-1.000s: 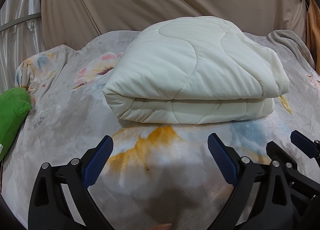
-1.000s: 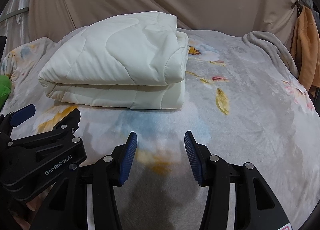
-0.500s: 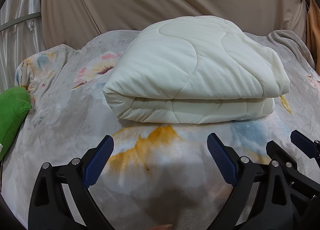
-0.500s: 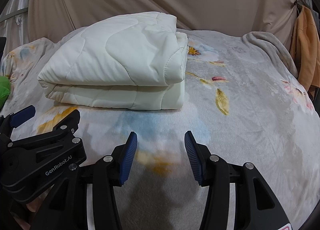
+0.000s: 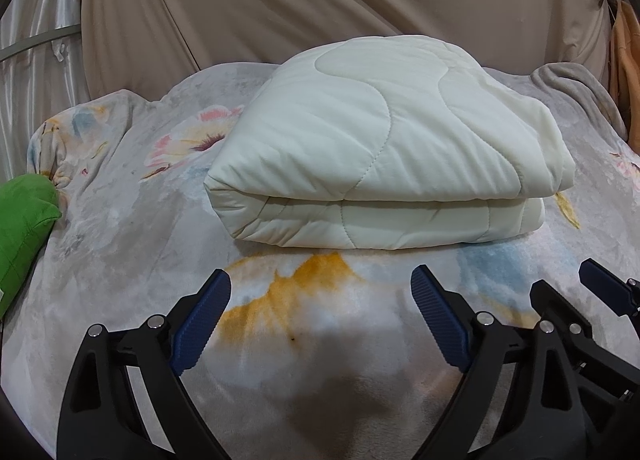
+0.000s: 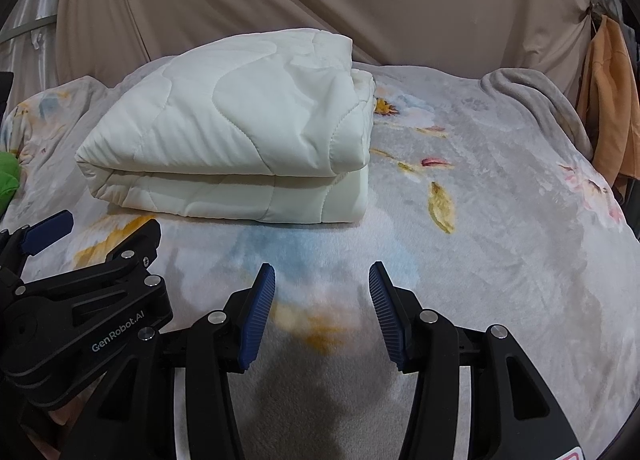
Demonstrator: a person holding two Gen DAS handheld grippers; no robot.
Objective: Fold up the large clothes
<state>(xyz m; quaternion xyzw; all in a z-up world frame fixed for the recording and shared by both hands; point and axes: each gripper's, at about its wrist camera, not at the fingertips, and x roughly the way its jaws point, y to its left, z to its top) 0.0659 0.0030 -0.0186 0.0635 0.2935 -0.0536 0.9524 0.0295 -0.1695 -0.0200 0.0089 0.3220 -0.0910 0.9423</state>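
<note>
In the left wrist view the cream quilt (image 5: 384, 147) lies folded into 2 thick layers on the bed (image 5: 120, 260), towards the far middle, its rounded fold at the left and its loose edges at the right. The left hand-held gripper (image 5: 320, 316) hangs released and empty near the camera, well short of the quilt, with the flowered blanket bare between its blue pads. A green cushion (image 5: 20, 219) sits at the left edge, apart from the quilt. In the right wrist view the quilt (image 6: 232, 131) lies at the far left, and the right hand-held gripper (image 6: 322, 312) is likewise released, grasping nothing, with the left hand-held gripper (image 6: 72, 300) just beside it at the near left. An orange cloth (image 6: 612, 107) hangs at the far right. The folding looks finished, or nearly so. The risk from here is that the puffy top layer springs open or slides off if it is caught by 1 corner only, since the right-hand edges lie loose. No containers show in either view.
</note>
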